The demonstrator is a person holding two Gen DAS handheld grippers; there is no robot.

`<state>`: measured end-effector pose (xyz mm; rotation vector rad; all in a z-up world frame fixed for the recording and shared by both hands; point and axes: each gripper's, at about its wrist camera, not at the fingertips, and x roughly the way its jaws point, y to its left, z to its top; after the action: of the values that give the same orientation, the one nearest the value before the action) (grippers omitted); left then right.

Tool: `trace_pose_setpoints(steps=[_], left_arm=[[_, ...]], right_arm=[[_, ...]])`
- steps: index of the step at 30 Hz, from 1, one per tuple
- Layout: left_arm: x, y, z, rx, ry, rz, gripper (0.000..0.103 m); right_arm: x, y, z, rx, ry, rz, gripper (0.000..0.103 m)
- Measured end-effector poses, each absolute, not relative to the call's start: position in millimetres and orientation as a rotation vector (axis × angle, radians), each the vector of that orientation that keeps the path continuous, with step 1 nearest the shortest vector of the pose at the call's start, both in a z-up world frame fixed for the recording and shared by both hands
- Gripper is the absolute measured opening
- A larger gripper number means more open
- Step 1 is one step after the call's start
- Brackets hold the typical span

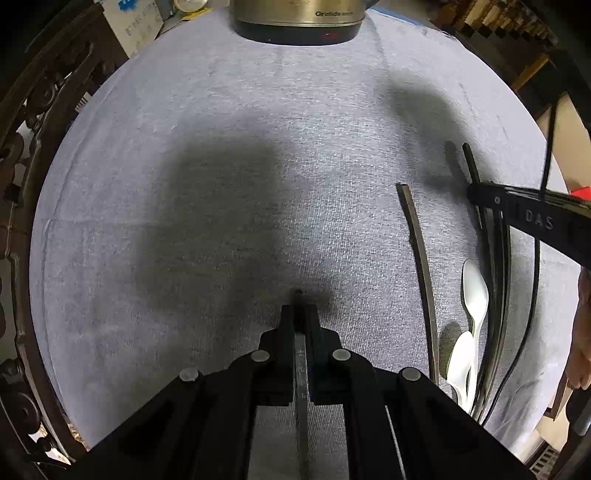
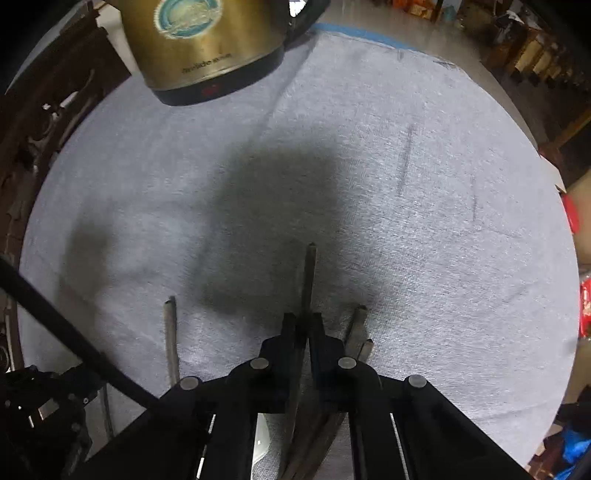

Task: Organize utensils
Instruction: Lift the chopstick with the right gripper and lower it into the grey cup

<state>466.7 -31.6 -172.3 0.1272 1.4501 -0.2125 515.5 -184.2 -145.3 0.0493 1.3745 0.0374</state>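
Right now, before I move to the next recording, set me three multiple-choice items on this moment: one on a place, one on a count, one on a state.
1. Where does the kettle stand on the grey cloth?
A. at the far edge, ahead of both grippers
B. beside the white spoons
C. off the cloth, on the floor

2. How many white spoons lie on the cloth in the left wrist view?
A. none
B. two
C. five

3. How does the right gripper stand?
A. wide open over bare cloth
B. shut on a dark chopstick
C. shut on a white spoon

Answers: 1 A, the kettle sits at the top of both views. 2 B, two white bowls overlap near the right edge. 3 B, the stick runs out between the closed jaws.
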Motion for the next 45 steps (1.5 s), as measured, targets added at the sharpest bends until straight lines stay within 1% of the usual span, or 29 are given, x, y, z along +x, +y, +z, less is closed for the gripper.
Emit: trace_pose_setpoints(steps=[2, 5, 9, 14, 21, 31, 38, 41, 45], left_arm=[[465, -27, -169, 0.112, 1.443, -0.211, 0.006], [460, -15, -156, 0.078, 1.415, -0.205, 0.005], [443, -3, -123, 0.032, 1.351, -0.223, 0.005], [401, 3, -69, 0.017, 1.203, -0.257, 0.005], [324, 3, 6, 0.028, 0.978, -0.290, 0.005], [233, -16, 83, 0.047, 0.713, -0.327, 0.005], [185, -25, 120, 0.029, 0.591, -0.379, 0.005], [163, -26, 136, 0.018, 0.549, -0.412, 0.005], [137, -32, 144, 0.013, 0.515, -0.462, 0.005]], right_arm=[[510, -190, -142, 0.096, 1.351, 0.049, 0.007], [494, -196, -125, 0.130, 1.267, 0.079, 0.007], [459, -212, -82, 0.173, 1.129, 0.136, 0.007], [401, -228, -25, 0.214, 0.965, 0.176, 0.006], [314, -240, 41, 0.240, 0.750, 0.218, 0.006], [194, -228, 111, 0.200, 0.469, 0.233, 0.007], [134, -220, 138, 0.214, 0.305, 0.272, 0.007], [120, -210, 135, 0.213, 0.277, 0.281, 0.007], [107, -193, 119, 0.173, 0.272, 0.273, 0.007]])
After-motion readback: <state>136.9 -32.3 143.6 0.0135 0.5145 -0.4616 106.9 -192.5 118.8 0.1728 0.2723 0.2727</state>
